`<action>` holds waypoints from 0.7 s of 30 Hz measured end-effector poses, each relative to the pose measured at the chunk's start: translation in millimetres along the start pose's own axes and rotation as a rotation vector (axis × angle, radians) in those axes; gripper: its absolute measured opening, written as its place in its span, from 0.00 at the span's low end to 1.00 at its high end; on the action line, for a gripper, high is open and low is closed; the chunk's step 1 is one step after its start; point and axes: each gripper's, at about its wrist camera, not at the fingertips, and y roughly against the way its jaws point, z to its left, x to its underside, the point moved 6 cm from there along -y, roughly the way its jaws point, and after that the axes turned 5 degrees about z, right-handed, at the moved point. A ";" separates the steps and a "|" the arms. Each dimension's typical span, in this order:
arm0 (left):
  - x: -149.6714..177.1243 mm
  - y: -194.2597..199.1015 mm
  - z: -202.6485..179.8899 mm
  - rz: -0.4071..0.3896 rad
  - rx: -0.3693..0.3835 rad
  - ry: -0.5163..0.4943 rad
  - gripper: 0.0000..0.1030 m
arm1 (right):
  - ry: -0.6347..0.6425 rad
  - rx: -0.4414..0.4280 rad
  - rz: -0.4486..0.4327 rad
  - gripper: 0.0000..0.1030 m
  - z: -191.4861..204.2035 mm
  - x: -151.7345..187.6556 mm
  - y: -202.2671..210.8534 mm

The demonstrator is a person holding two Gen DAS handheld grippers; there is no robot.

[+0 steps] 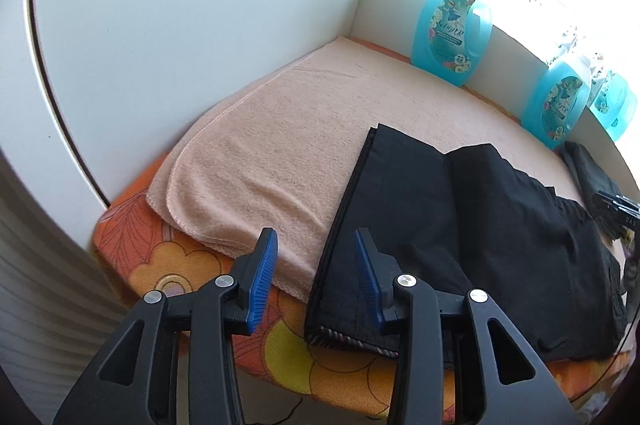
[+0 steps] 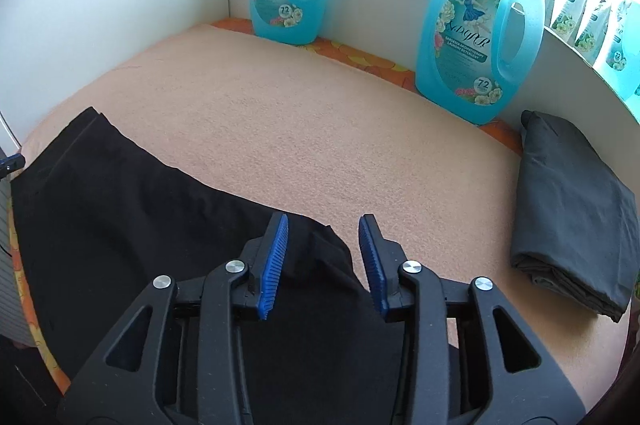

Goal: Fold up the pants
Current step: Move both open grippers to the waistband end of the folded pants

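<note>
Black grippers (image 1: 316, 277) (image 2: 323, 261), blue ribbed pads, silver screws.

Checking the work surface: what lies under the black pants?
The black pants lie on a peach towel, itself over an orange floral cover. Whatever is beneath that is hidden.

The right gripper (image 1: 616, 207) shows only as a dark sliver at 3 o'clock in the left wrist view, its jaws unreadable. The third detergent jug (image 1: 614, 107) is washed out by window glare. The black pants (image 2: 160, 225) run under the gripper frame at 6 o'clock.
</note>
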 end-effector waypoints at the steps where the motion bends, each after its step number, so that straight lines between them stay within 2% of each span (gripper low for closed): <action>1: -1.2 3.2 3.7 0.000 0.019 0.017 0.43 | -0.006 -0.014 -0.010 0.44 6.6 4.2 9.7; 9: 9.7 12.5 7.7 0.027 0.148 0.099 0.43 | 0.036 -0.147 -0.038 0.44 77.9 37.1 53.9; 16: 35.8 7.6 -2.9 0.048 0.173 0.125 0.43 | 0.013 -0.244 -0.064 0.45 122.8 60.9 70.5; 19: 39.0 9.0 -4.1 0.019 0.178 0.153 0.43 | 0.004 -0.269 -0.050 0.45 135.5 70.7 67.4; 21: 39.5 9.2 -6.5 0.017 0.209 0.174 0.43 | 0.000 -0.273 -0.043 0.45 141.5 74.3 64.9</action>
